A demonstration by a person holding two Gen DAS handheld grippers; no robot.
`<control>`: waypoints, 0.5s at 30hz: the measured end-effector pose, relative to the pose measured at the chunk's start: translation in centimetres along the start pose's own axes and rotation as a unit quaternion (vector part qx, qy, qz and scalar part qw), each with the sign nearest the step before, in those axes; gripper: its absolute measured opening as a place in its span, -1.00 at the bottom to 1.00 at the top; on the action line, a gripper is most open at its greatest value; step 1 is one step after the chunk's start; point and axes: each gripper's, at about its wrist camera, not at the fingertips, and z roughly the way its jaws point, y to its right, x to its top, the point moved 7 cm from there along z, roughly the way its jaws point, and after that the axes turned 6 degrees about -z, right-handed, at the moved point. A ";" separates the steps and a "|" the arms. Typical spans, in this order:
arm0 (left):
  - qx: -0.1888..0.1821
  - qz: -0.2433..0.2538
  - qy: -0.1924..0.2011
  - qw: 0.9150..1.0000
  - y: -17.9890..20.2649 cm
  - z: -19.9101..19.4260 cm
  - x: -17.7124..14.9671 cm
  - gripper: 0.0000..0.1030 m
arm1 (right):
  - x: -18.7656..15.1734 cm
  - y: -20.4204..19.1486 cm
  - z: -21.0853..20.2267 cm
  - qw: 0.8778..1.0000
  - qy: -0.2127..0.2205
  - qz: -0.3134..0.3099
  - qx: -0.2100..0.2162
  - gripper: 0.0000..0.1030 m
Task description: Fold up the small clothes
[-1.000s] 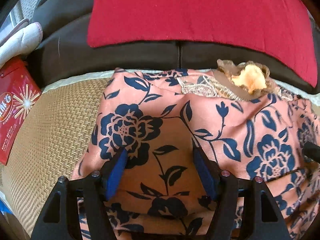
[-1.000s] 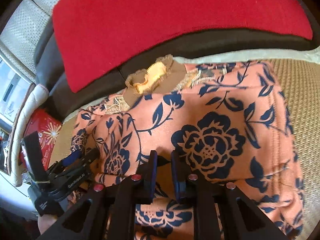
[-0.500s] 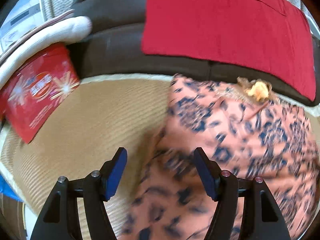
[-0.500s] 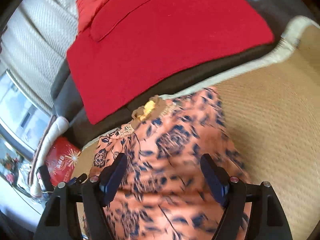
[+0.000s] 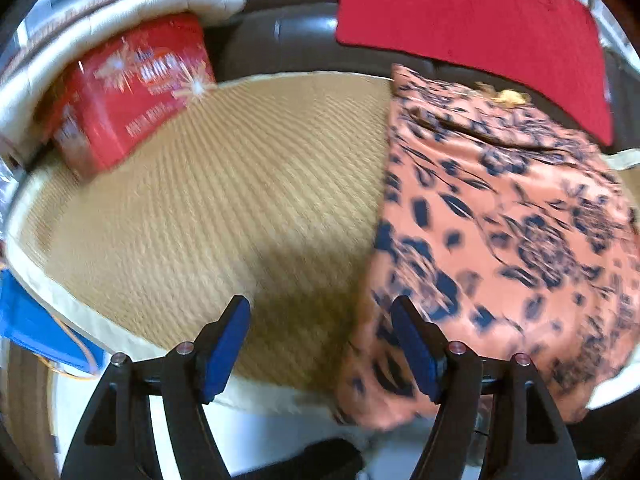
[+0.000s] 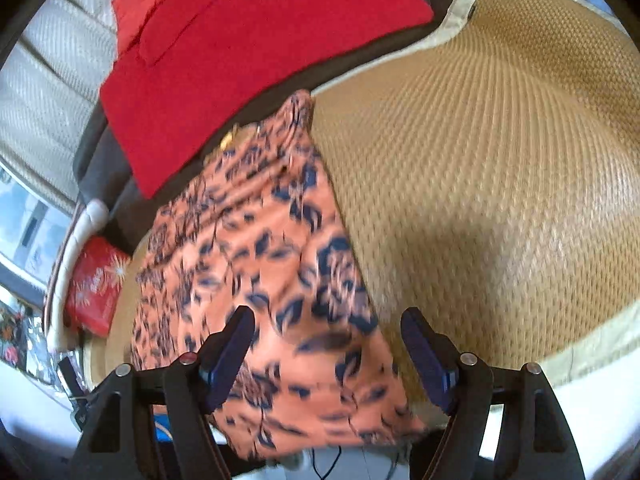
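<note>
The orange floral garment is seen lying on the woven mat, its far edge against the dark sofa back beneath the red cloth, with the red tin well apart at the mat's other end. The left gripper is held wide apart with nothing between its blue pads, the garment's near edge lying just beside its right finger. The right gripper is likewise spread wide and empty, poised above the garment's near portion, which overhangs the mat's front edge.

Dark sofa behind woven mat, daylit.
</note>
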 end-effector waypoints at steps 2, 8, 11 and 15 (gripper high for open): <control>-0.029 0.000 -0.015 0.999 0.5 0.2 -1.0 0.46 | -1.4 -0.3 0.8 1.000 -0.022 -0.004 -0.011 0.53; -0.066 -0.031 -0.073 0.995 0.5 1.8 -2.5 0.46 | -4.5 -0.3 3.1 0.996 -0.073 -0.014 -0.057 0.53; -0.094 -0.044 -0.078 0.992 0.5 1.8 -2.7 0.46 | -5.7 0.3 3.7 0.994 -0.083 -0.010 -0.070 0.53; -0.117 -0.029 -0.083 0.989 1.4 2.1 -3.5 0.00 | -7.0 1.4 4.5 0.992 -0.096 0.004 -0.082 0.53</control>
